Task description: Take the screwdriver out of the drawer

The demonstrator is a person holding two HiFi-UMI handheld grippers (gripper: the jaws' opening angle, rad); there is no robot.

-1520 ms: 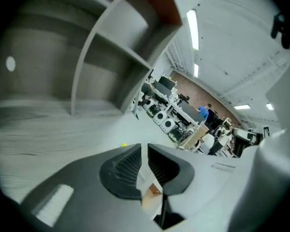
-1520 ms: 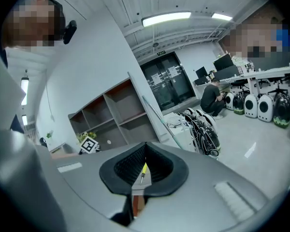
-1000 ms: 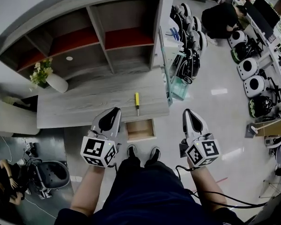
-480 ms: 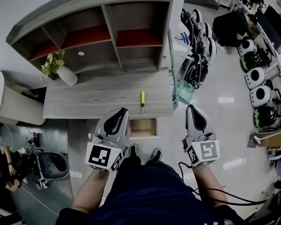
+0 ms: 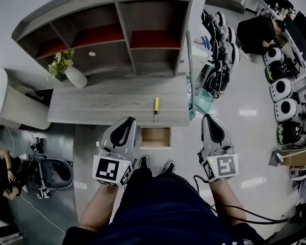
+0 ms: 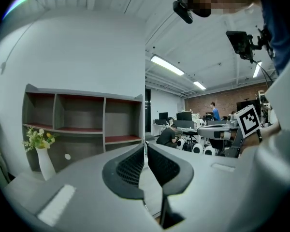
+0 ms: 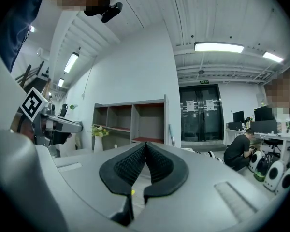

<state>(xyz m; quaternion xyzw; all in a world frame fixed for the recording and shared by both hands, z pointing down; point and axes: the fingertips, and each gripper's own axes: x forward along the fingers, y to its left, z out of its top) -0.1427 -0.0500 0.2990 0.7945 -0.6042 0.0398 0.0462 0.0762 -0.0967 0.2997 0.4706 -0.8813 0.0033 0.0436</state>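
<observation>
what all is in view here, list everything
screwdriver: one, yellow, lying on the desk behind the drawer
drawer: one, wooden, pulled open at the desk's front
desk: one, grey wood, centre
shelf unit: one, grey with red shelves, behind the desk
vase: one, white with flowers, desk's back left
crouched person: one, dark clothes, far right
left gripper: one, grey, shut, empty, left of the drawer
right gripper: one, grey, shut, empty, right of the drawer

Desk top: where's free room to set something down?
Bare wood from the vase to the screwdriver, and a narrower strip from the screwdriver to the right edge of the desk. Open drawer looks empty. Crowded: floor at right, packed with equipment.
</observation>
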